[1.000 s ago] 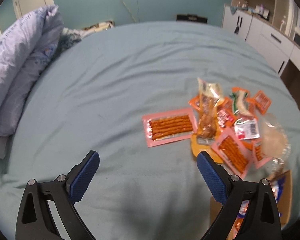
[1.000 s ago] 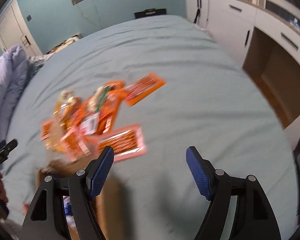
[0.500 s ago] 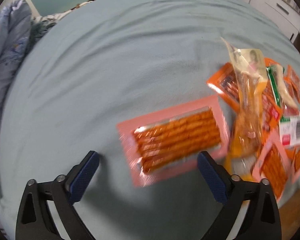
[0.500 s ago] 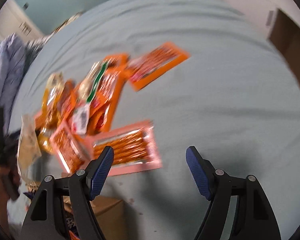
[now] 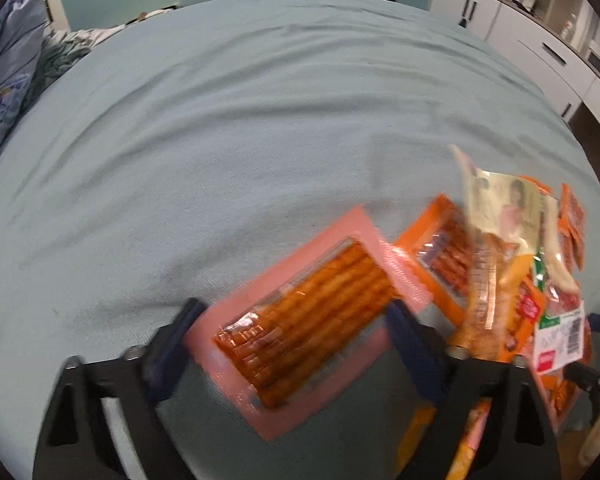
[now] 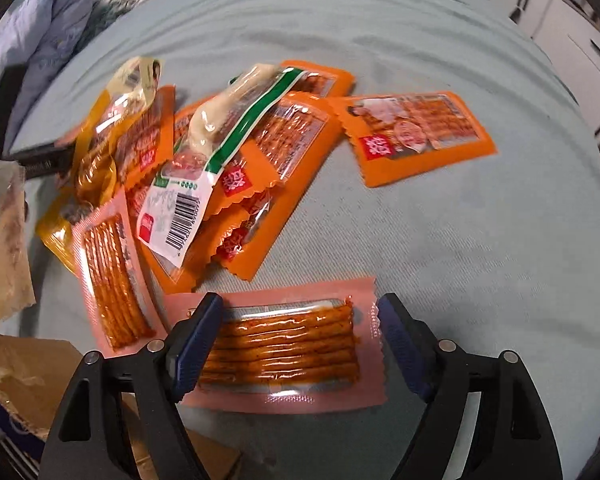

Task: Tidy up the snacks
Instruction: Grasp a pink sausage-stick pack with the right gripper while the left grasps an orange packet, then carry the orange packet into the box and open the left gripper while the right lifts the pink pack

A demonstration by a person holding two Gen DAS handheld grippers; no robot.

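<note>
A pink packet of red spicy sticks (image 5: 312, 312) lies tilted on the blue-grey bed sheet (image 5: 220, 140). My left gripper (image 5: 294, 312) straddles it, its jaws closing, the blue fingers (image 5: 176, 340) right at the packet's ends. A second pink packet (image 6: 284, 348) lies flat in front of the right camera. My right gripper (image 6: 300, 304) stands over it with its jaws opening. Its left finger overlaps the packet's end and the right finger is just clear of the other end. Behind both lies a heap of orange snack packets (image 6: 260, 148).
A green-and-white barcoded packet (image 6: 188, 184) tops the heap, and a third pink packet (image 6: 112, 280) lies at its left. A cardboard box (image 6: 24, 364) and a clear plastic bag (image 6: 0, 240) sit lower left. A rumpled quilt (image 5: 4, 60) and white cabinets (image 5: 540, 48) border the bed.
Both grippers came down close over the bed, each onto a pink packet. The left jaws have narrowed around theirs. The right gripper rolled and now squarely straddles its packet.
</note>
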